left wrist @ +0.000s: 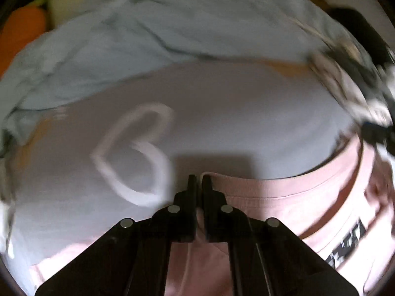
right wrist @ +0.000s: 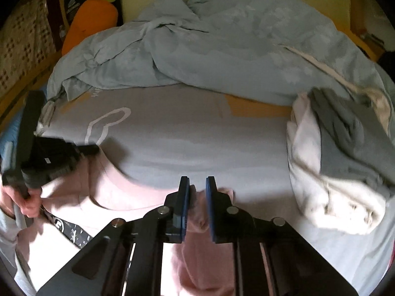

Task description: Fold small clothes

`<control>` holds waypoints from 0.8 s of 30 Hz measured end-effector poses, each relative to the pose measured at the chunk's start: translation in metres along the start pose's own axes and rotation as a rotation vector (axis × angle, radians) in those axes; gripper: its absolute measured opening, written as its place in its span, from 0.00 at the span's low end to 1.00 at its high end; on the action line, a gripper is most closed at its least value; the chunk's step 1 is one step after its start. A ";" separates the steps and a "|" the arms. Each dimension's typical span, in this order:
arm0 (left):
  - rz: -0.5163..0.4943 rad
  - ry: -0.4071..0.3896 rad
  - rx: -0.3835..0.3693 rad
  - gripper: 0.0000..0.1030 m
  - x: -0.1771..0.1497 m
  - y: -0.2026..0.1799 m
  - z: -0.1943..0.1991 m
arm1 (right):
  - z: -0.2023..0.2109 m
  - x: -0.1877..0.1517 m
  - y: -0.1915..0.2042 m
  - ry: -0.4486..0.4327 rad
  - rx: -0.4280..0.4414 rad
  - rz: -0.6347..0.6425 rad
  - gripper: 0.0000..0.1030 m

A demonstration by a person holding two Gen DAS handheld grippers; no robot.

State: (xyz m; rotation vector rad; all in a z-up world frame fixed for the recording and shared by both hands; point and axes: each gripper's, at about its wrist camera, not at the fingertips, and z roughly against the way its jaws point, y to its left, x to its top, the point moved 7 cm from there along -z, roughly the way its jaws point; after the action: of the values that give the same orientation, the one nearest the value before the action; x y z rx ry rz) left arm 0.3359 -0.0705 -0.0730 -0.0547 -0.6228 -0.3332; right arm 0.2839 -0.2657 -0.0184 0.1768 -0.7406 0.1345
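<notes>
A pink shirt (left wrist: 284, 197) with a ribbed collar and a black printed band lies on a grey sheet with a white heart outline (left wrist: 138, 155). My left gripper (left wrist: 199, 178) is shut on the pink shirt near its collar. In the right wrist view my right gripper (right wrist: 197, 185) is shut on a bunched fold of the same pink shirt (right wrist: 138, 194). The left gripper (right wrist: 56, 157) shows at the left of that view, held by a hand, over the shirt's other end.
A rumpled light blue duvet (right wrist: 222, 49) covers the far half of the bed. A pile of white and grey clothes (right wrist: 340, 162) lies at the right. An orange carrot plush (right wrist: 91, 19) rests at the far left by wooden shelves.
</notes>
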 end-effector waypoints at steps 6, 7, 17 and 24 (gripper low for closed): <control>0.150 -0.032 0.057 0.03 0.017 0.060 0.002 | -0.033 0.024 0.013 0.024 -0.007 0.000 0.11; 0.161 -0.023 0.046 0.03 0.016 0.062 -0.003 | -0.040 0.027 0.015 0.032 -0.001 -0.012 0.11; 0.063 0.015 0.111 0.14 0.000 0.056 -0.041 | -0.035 0.040 0.002 -0.035 0.027 -0.119 0.11; 0.005 -0.213 0.251 0.82 0.007 0.050 0.023 | 0.066 0.015 -0.045 -0.181 -0.068 -0.122 0.49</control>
State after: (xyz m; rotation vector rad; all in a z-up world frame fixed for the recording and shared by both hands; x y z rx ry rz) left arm 0.3439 -0.0216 -0.0478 0.1506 -0.8713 -0.2441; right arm 0.2599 -0.3220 0.0344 0.1699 -0.9111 -0.0237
